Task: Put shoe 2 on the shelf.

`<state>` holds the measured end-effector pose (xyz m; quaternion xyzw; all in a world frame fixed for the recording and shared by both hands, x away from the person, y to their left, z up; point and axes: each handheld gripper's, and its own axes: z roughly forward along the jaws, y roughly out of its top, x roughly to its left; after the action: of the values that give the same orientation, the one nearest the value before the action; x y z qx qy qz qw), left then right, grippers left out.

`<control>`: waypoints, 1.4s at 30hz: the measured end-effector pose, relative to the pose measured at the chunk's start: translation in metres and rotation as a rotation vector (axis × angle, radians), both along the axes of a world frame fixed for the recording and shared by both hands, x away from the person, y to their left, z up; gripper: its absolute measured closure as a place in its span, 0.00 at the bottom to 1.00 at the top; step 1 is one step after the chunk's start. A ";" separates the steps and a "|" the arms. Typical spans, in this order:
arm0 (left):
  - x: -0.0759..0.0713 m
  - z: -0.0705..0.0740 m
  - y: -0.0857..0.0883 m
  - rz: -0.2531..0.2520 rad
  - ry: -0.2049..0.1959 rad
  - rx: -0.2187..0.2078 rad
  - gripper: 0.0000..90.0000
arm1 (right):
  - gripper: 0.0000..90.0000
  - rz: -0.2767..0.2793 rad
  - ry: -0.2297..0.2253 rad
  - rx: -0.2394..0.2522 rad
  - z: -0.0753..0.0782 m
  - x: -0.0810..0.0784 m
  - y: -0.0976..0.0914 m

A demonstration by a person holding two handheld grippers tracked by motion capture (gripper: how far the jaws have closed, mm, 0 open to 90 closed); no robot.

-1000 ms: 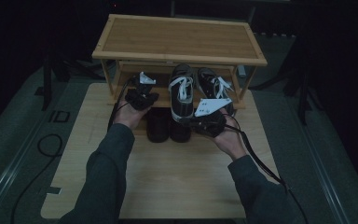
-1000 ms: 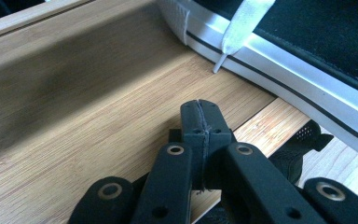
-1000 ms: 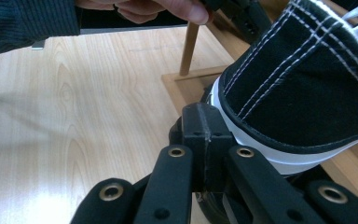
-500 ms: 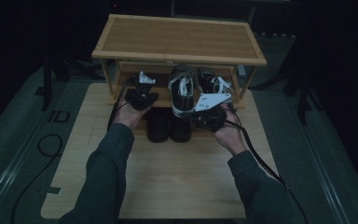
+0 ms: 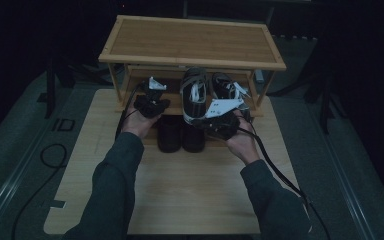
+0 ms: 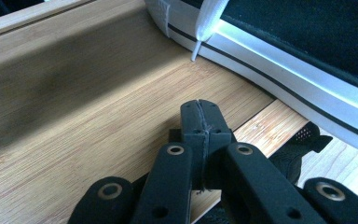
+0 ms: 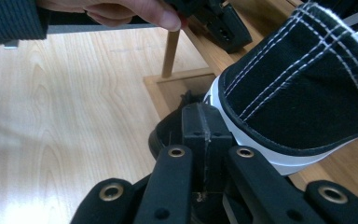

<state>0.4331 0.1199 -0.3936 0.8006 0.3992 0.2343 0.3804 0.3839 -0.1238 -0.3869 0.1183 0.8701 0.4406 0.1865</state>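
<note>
1. My left gripper (image 6: 199,106): jaws pressed flat together, tip to tip, nothing between them. It sits over the middle shelf (image 6: 88,93) of the bamboo shoe rack (image 5: 192,42), just above the shelf's front edge.
2. Just ahead and to the right of the left tips: the white sole wall of a black canvas sneaker (image 6: 279,51), lying on that shelf. A white lace end (image 6: 205,25) hangs down the sole and stops at the wood. Tips near the sneaker, not touching.
3. Below the left tool, past the shelf edge: the top of a dark shoe (image 6: 303,140) on the level underneath.
4. My right gripper (image 7: 200,112): jaws also fully closed, holding nothing. From the high view it's at the rack front (image 5: 215,112), just right of the nearer sneaker's heel (image 5: 195,97).
5. Right beside the right tips, on their right: the heel of that sneaker (image 7: 298,93), black canvas with white stitching, white sole overhanging the shelf edge. Tips look to be against the sole or a hair off; I can't tell which.
6. Directly under and just past the right tips: a black shoe (image 7: 170,128) on the bottom level, one of a pair (image 5: 180,135) seen from above.
7. Farther along the right tool's line: the rack's upright post (image 7: 170,53), then my left hand (image 7: 135,11) with its gripper.
8. Farthest: a second sneaker (image 5: 225,87) beside the first on the middle shelf, under the rack's top board. The rack stands on a pale wooden table (image 5: 180,190).
</note>
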 end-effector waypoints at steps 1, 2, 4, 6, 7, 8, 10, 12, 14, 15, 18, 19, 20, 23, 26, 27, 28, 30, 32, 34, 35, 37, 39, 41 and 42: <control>0.000 0.000 0.000 0.000 0.000 -0.002 1.00 | 1.00 -0.005 -0.001 -0.002 0.000 0.001 0.000; 0.000 0.000 0.000 0.000 0.000 -0.004 1.00 | 1.00 -0.007 0.000 0.001 0.000 0.001 -0.001; 0.000 0.000 0.000 0.001 0.000 -0.005 1.00 | 1.00 -0.011 0.008 0.020 0.002 0.003 -0.002; 0.000 0.000 0.000 -0.001 0.001 -0.001 1.00 | 1.00 -0.017 0.006 0.025 0.004 0.004 -0.001; 0.000 0.000 0.000 -0.002 0.001 0.000 1.00 | 1.00 -0.020 -0.001 0.025 0.005 0.004 0.000; 0.000 0.000 0.000 -0.003 0.001 -0.001 1.00 | 1.00 -0.034 -0.011 0.018 0.006 0.004 0.001; 0.000 0.000 0.000 -0.003 -0.001 -0.001 1.00 | 1.00 -0.070 -0.026 -0.001 0.004 0.008 0.003; 0.000 -0.001 0.001 -0.003 -0.001 -0.011 1.00 | 1.00 -0.078 -0.005 0.005 0.000 0.012 0.003; 0.000 -0.001 0.001 -0.008 -0.001 -0.015 1.00 | 1.00 -0.078 -0.019 -0.003 -0.001 0.011 0.005; 0.000 -0.001 0.001 -0.006 0.000 -0.015 1.00 | 1.00 -0.078 -0.016 -0.001 -0.002 0.011 0.005; 0.000 -0.001 0.001 -0.004 -0.003 -0.011 1.00 | 1.00 -0.083 -0.026 -0.002 -0.001 0.011 0.007; 0.000 -0.001 0.001 -0.003 -0.002 -0.011 1.00 | 1.00 -0.086 -0.024 0.004 -0.001 0.011 0.007; 0.000 -0.001 0.000 -0.002 -0.003 -0.009 1.00 | 1.00 -0.090 -0.022 0.003 -0.001 0.011 0.008; -0.001 0.000 0.000 0.001 -0.002 -0.004 1.00 | 1.00 -0.095 -0.020 -0.002 0.000 0.011 0.009; 0.000 0.000 -0.001 0.000 0.000 0.005 1.00 | 1.00 -0.097 -0.018 -0.005 -0.001 0.012 0.010; 0.000 0.000 -0.001 0.000 0.001 0.007 1.00 | 1.00 -0.097 -0.021 -0.007 -0.001 0.012 0.011; 0.000 0.001 -0.001 0.000 0.001 0.007 1.00 | 1.00 -0.097 -0.023 -0.008 -0.001 0.012 0.011; 0.000 0.000 -0.001 0.003 0.000 0.005 1.00 | 1.00 -0.102 -0.027 -0.007 -0.001 0.011 0.013; 0.000 0.000 -0.001 0.004 -0.001 0.004 1.00 | 1.00 -0.106 -0.026 -0.007 -0.001 0.012 0.013; 0.000 0.000 -0.002 0.004 0.000 0.005 1.00 | 1.00 -0.114 -0.031 -0.006 -0.001 0.012 0.013; 0.000 0.000 -0.002 0.006 -0.001 0.005 1.00 | 1.00 -0.127 -0.036 -0.010 -0.002 0.012 0.014; 0.000 0.000 -0.002 0.005 0.000 0.006 1.00 | 1.00 -0.133 -0.044 -0.015 -0.003 0.012 0.015; 0.000 0.001 -0.002 0.005 0.000 0.005 1.00 | 1.00 -0.134 -0.048 -0.023 -0.003 0.012 0.016; 0.000 0.001 -0.002 0.005 0.000 0.006 1.00 | 1.00 -0.135 -0.043 -0.017 -0.002 0.013 0.015; 0.000 0.001 -0.002 0.006 0.000 0.005 1.00 | 1.00 -0.137 -0.041 -0.017 -0.002 0.013 0.015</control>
<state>0.4329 0.1182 -0.3930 0.8005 0.4009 0.2363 0.3776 0.3967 -0.1084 -0.3893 0.1670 0.8597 0.4219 0.2347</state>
